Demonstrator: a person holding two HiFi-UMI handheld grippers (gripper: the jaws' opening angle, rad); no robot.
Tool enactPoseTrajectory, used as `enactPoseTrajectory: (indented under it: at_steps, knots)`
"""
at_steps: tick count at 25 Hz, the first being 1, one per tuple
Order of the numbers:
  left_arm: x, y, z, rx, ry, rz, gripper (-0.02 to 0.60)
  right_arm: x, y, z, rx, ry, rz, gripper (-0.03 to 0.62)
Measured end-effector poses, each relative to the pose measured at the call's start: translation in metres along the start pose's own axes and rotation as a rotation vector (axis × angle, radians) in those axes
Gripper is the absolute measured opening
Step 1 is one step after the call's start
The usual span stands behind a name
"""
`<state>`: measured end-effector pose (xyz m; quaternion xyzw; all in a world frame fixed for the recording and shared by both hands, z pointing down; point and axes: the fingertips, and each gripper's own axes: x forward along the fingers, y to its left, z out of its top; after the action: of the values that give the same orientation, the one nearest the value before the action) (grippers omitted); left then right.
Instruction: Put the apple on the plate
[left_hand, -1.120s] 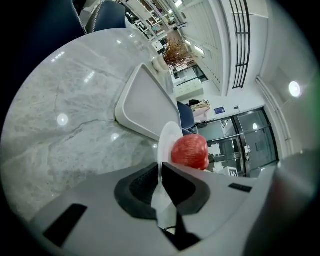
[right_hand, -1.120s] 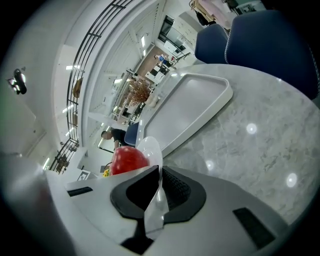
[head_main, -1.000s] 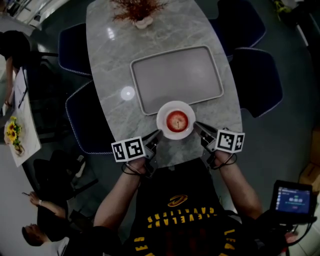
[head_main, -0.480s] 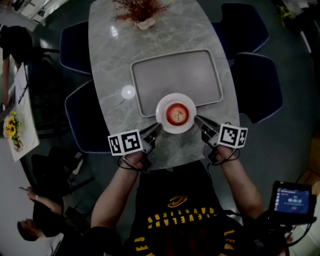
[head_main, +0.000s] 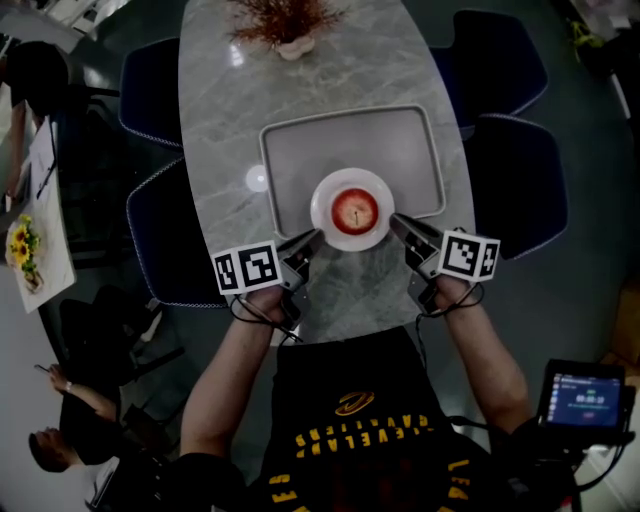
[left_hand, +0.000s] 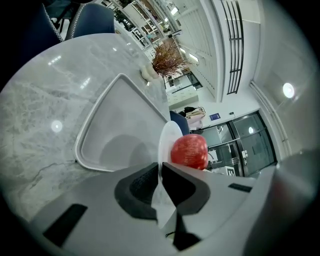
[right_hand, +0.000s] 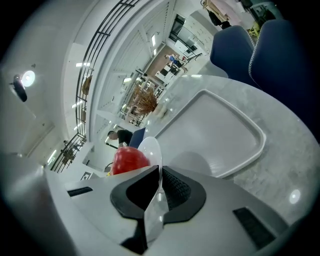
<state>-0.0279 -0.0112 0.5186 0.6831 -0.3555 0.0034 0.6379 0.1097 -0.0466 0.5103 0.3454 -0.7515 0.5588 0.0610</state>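
1. Apple (head_main: 354, 210), red with its stalk dimple facing up, sits in the middle of a round white plate (head_main: 325, 200).
2. The plate lies across the near long edge of a grey tray (head_main: 400, 150). Its far half is over the tray floor and its near half is over the strip of table (head_main: 220, 120) between the tray and the table's near edge.
3. The left gripper (head_main: 312, 238) is clamped on the plate's near-left rim. In the left gripper view its two dark pads pinch the thin white rim between them, and the apple shows just beyond the jaws.
4. The right gripper (head_main: 395, 222) is clamped in the same way on the near-right rim. In the right gripper view the rim stands edge-on between the ribbed pads, with the apple to the left of it.
5. In both gripper views a soft shadow of the plate falls on the tray floor, apart from the plate itself, so the plate looks to be held a little above the tray.
6. The tray lies lengthwise across the middle of the grey marbled table, its rounded corners well inside both long edges.
7. A dried plant (head_main: 280, 20) in a pale pot stands at the table's far end.
8. Dark blue chairs (head_main: 510, 170) stand along both long edges of the table.
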Motion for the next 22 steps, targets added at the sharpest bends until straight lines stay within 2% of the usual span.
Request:
enactPoseTrajectory:
  at_steps: [9, 22]
  knots:
    - [0.014, 0.0, -0.002, 0.008, 0.018, -0.007, 0.029, -0.003, -0.014, 0.005, -0.006, 0.005, -0.015, 0.031]
    - [0.028, 0.008, 0.017, 0.012, 0.037, -0.022, 0.029, 0.012, -0.024, 0.023, -0.042, 0.017, -0.063, 0.031]
